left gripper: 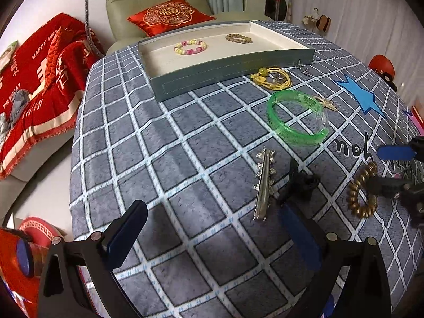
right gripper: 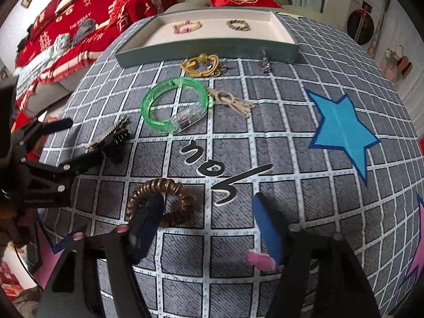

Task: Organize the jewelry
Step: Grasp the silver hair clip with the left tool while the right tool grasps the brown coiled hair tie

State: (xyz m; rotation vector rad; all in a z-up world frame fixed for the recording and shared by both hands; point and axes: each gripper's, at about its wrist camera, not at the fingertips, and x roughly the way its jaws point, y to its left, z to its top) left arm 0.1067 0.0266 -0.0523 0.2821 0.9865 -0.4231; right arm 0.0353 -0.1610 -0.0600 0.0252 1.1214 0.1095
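— Starting with the biggest thing: where did the tray [left gripper: 233, 70] sit?

— At the far edge of the checked cloth [left gripper: 169, 164], well apart from both grippers. Two bracelets already lay inside it — a pink-and-yellow beaded one [left gripper: 190, 47] and a dull braided one [left gripper: 238, 38].

— And the loose pieces?

— The green bangle [right gripper: 173, 104] lay mid-table, with the yellow cord [right gripper: 200, 65] beyond it, just in front of the tray wall. Nearer in was the silver clip [left gripper: 263, 182], and nearest the right gripper the coil tie [right gripper: 160, 202].

— Which gripper was closer to what?

— The right gripper [right gripper: 206, 228] was on the coil: jaws wide, the left finger [right gripper: 144, 225] reaching over the ring's near-left arc, the right finger clear of it on bare cloth. So the coil lay ahead and to the left of the gap's centre, flat on the table, not yet gripped.

— And the left one?

— The left gripper [left gripper: 212, 235] was also spread wide and held nothing. The clip lay ahead and to its right, the near end just beside the right finger [left gripper: 299, 235]. Its long axis ran roughly away from the gripper, about in line with the fingers.

— So the coming move?

— Likely the right gripper had to shift left to bracket the coil before closing; I judged the clip would suit a grip across its narrow width.
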